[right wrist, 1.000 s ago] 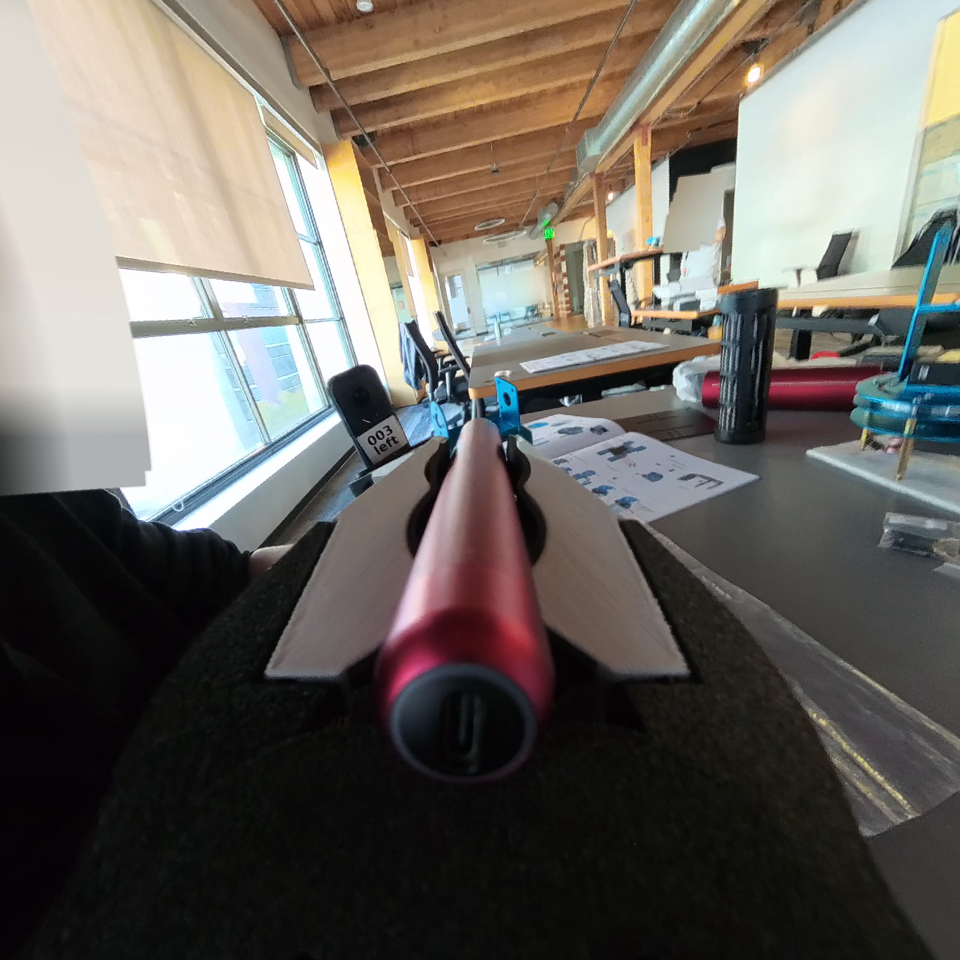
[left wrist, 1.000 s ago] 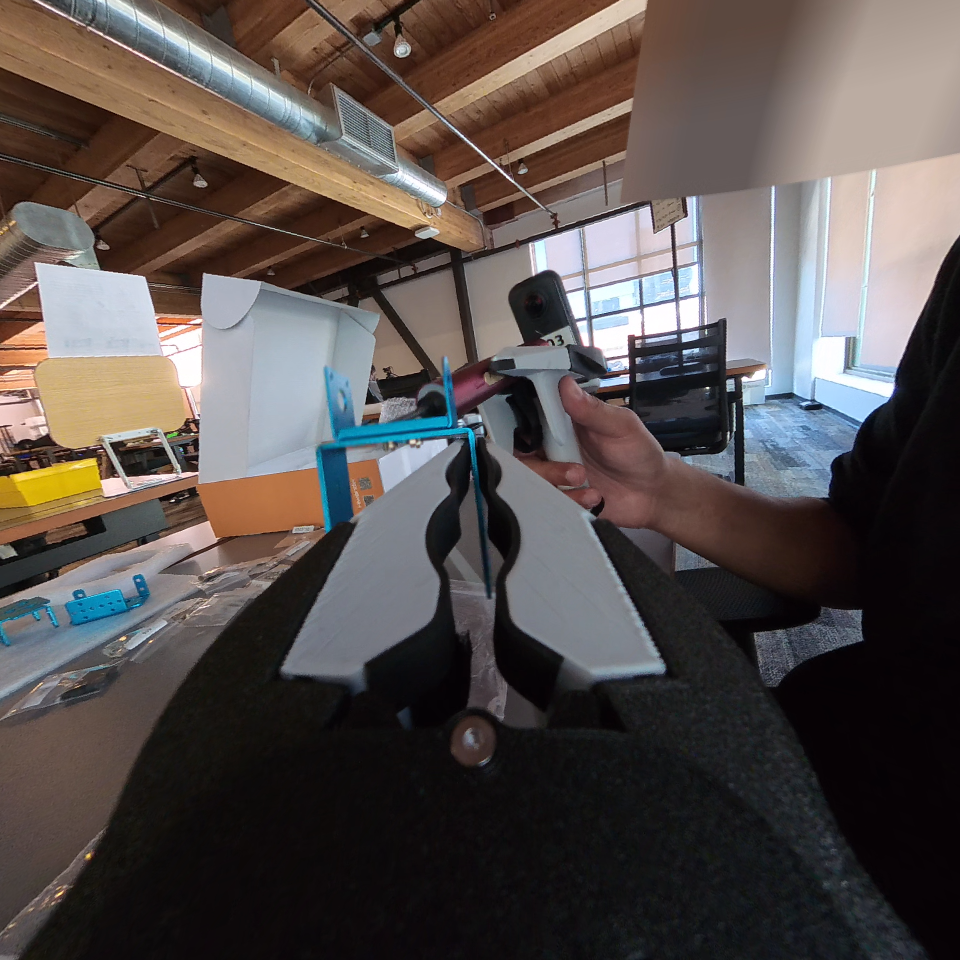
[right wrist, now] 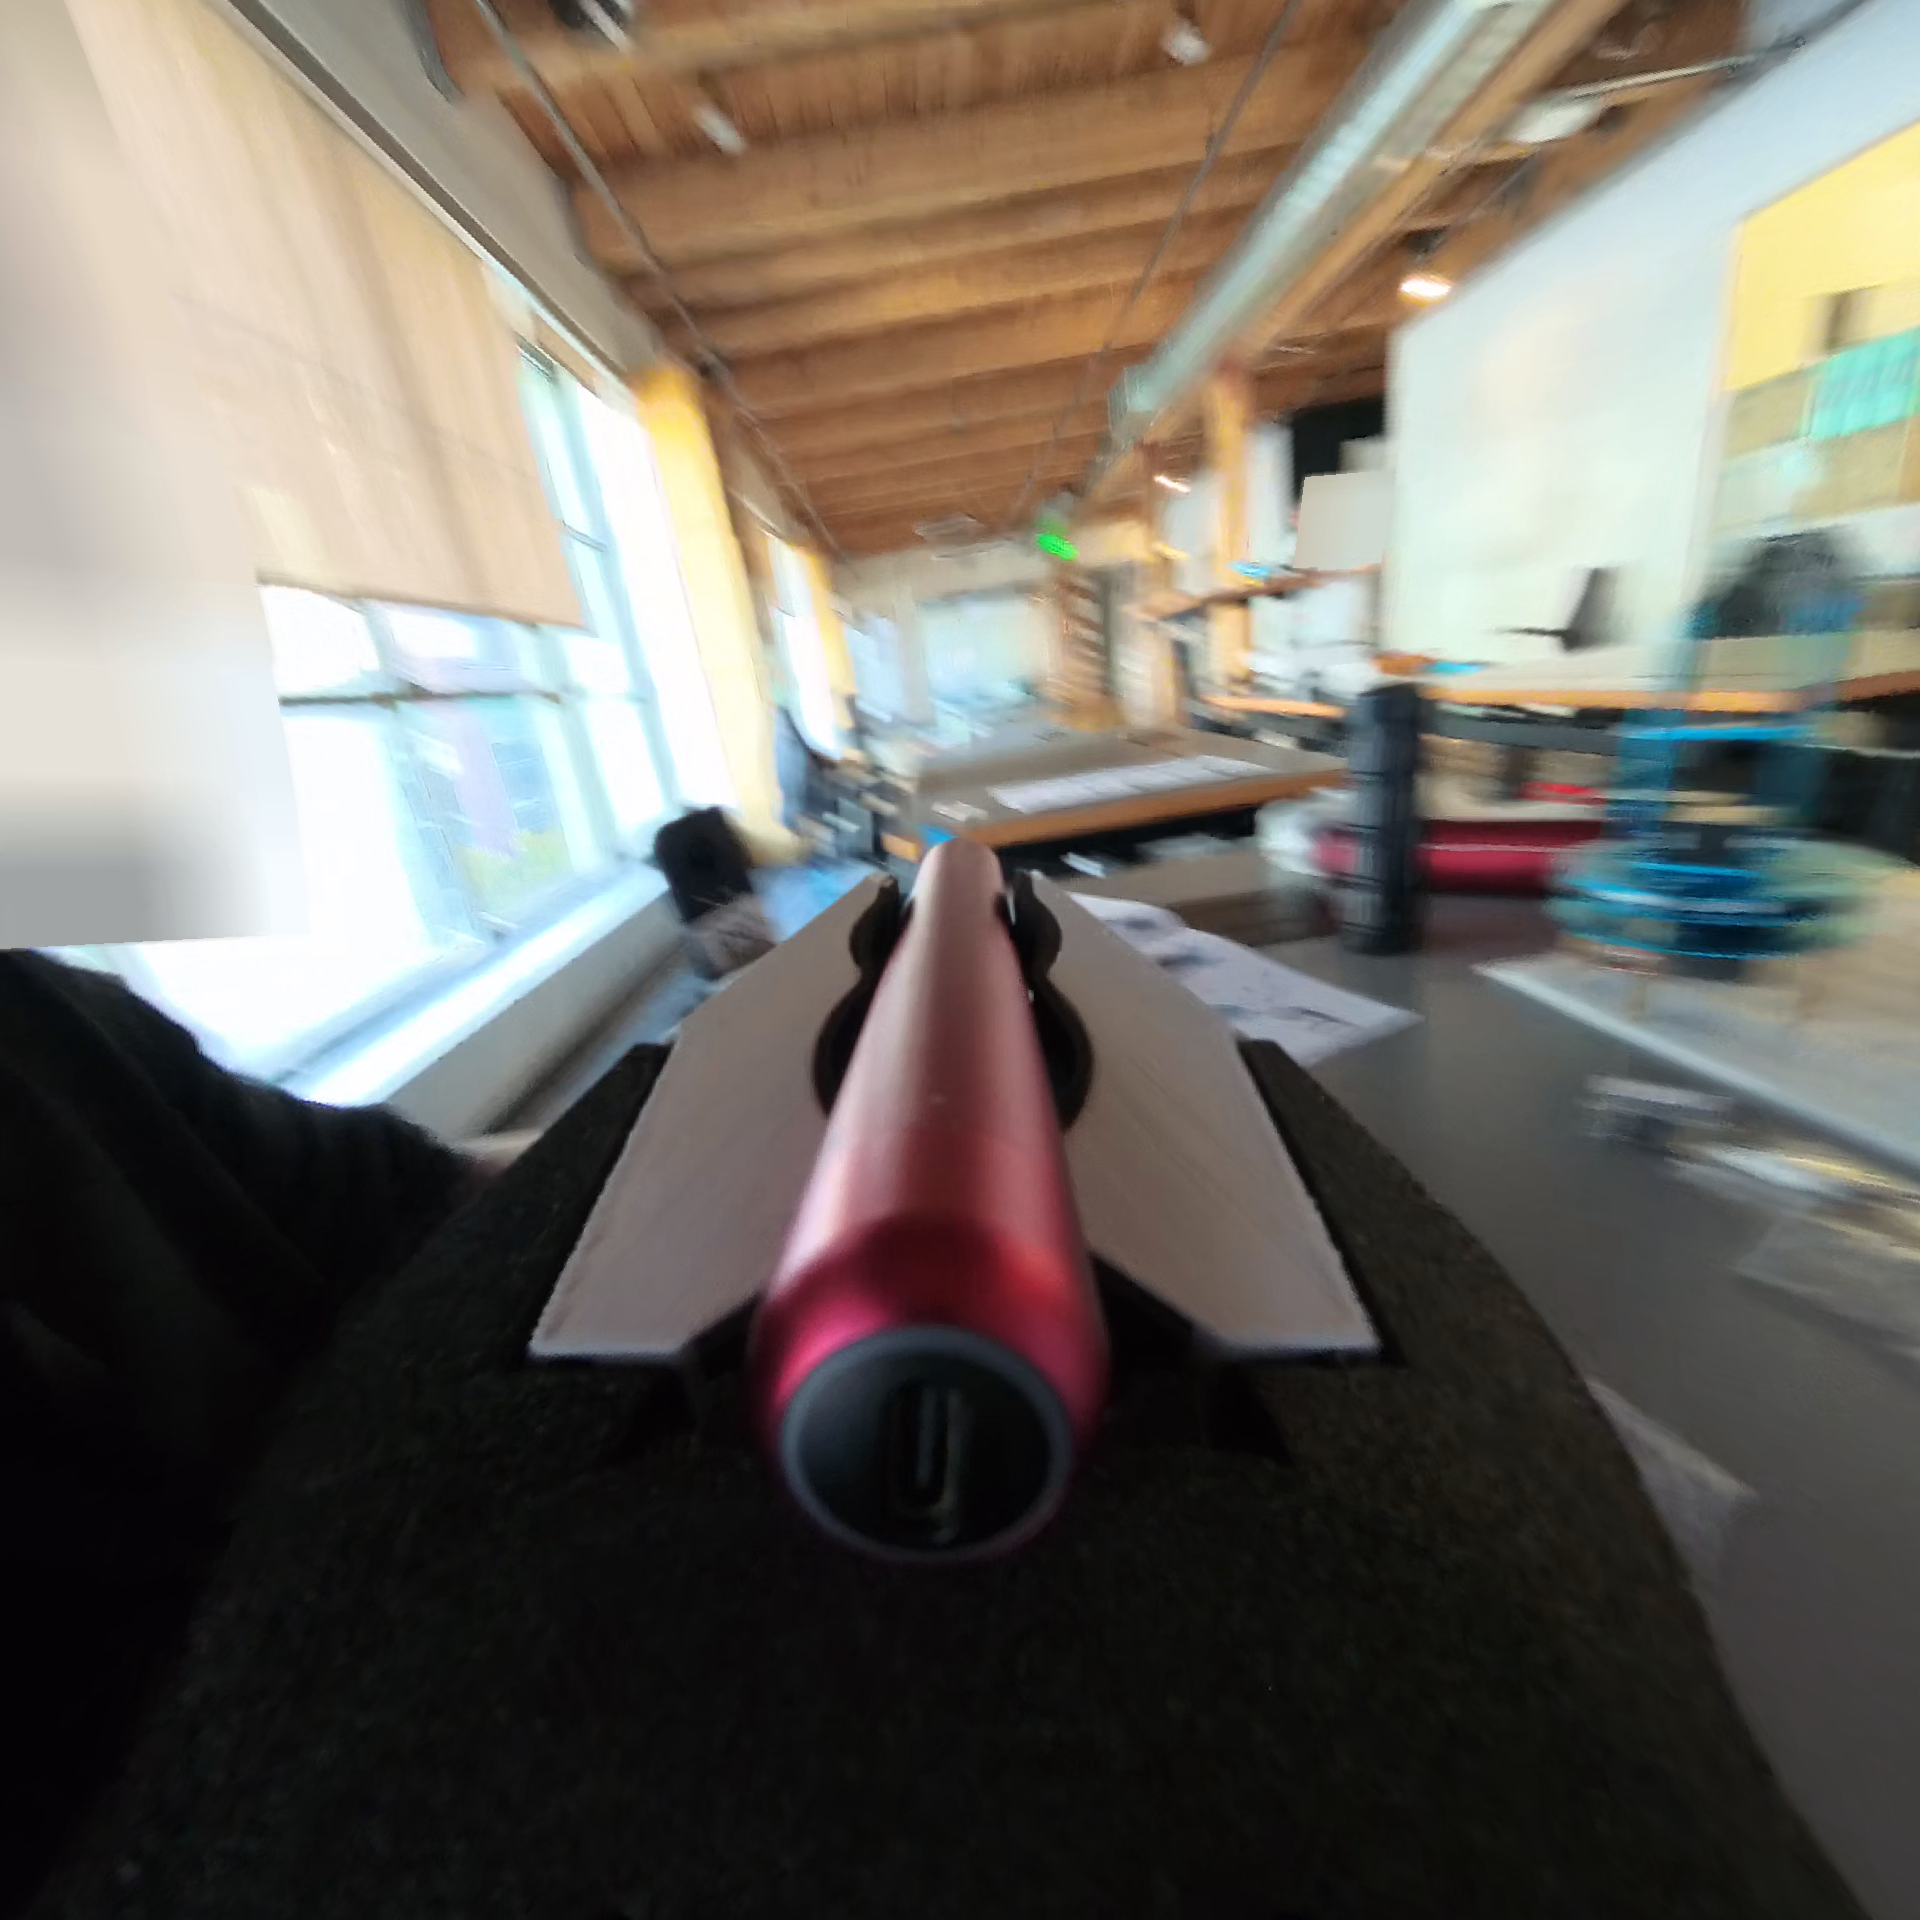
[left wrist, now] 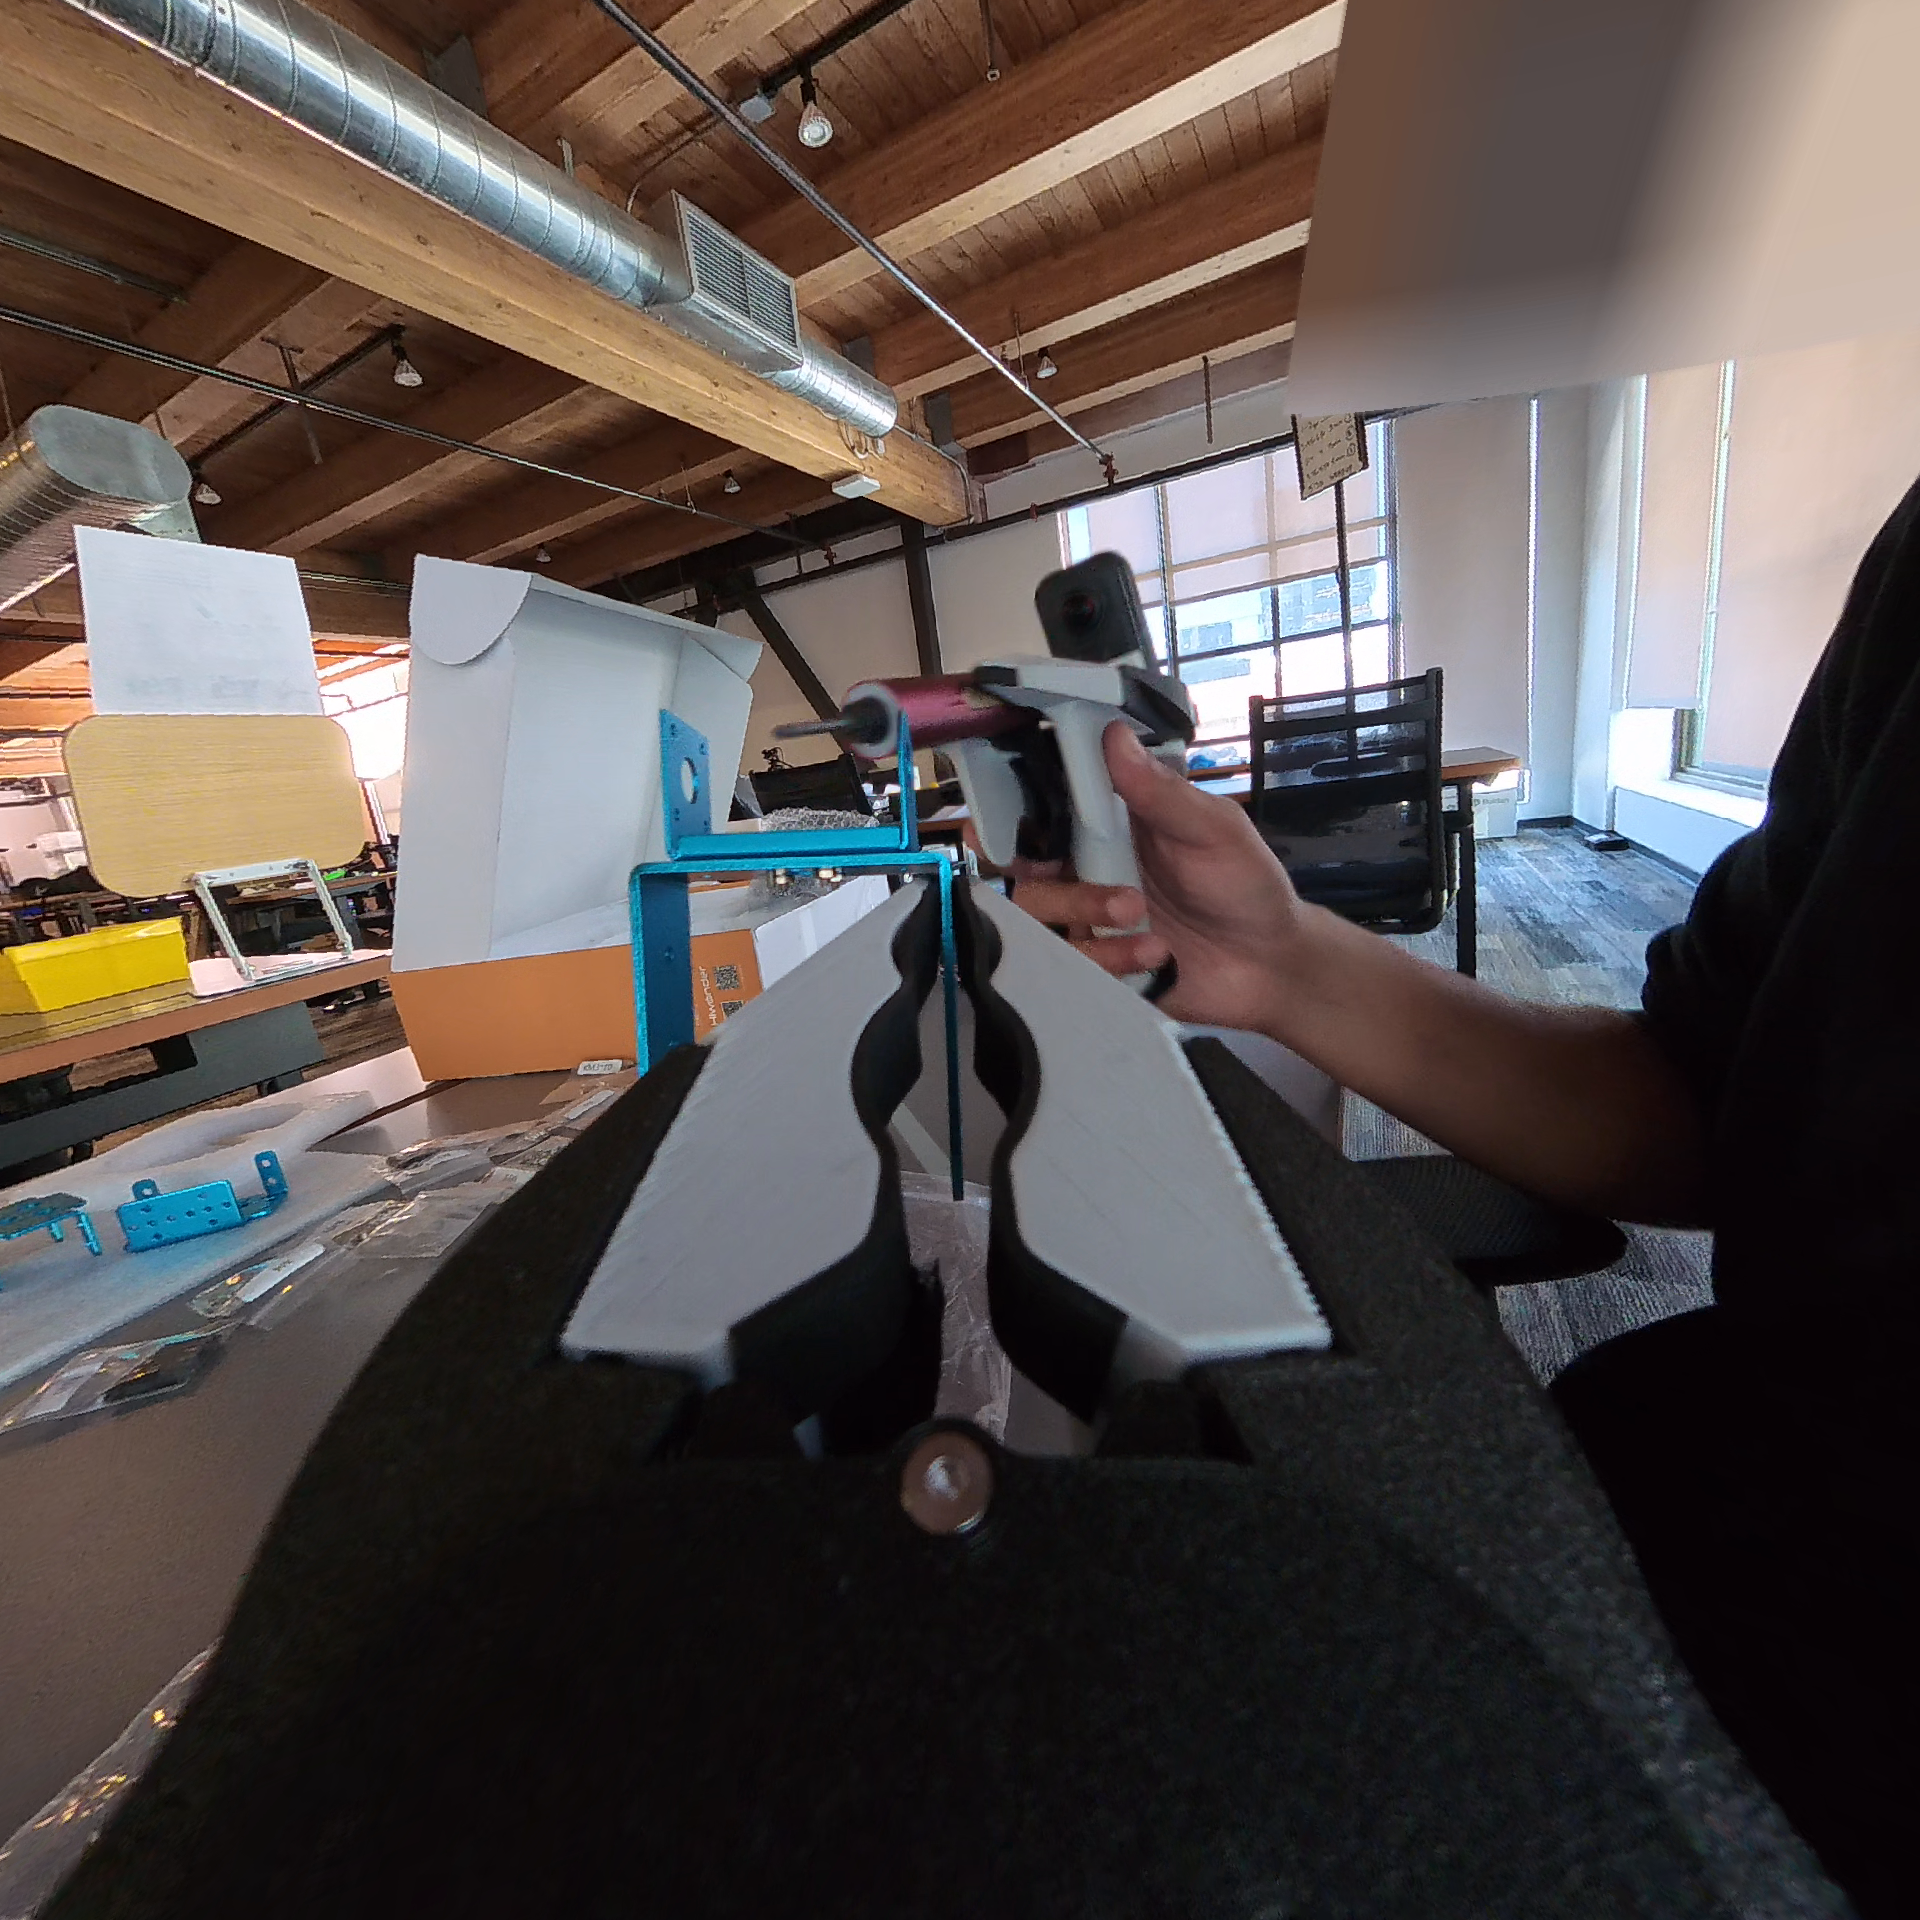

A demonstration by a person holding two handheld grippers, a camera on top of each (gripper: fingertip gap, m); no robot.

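Open loft workshop-office: timber beams, steel ducts, worktables.

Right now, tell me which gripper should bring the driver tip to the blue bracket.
Right. The right gripper already clamps the red screwdriver; the left gripper is shut on the blue bracket.

Wooden ceiling beams carry a silver duct; bright windows stand far right, near a black chair.
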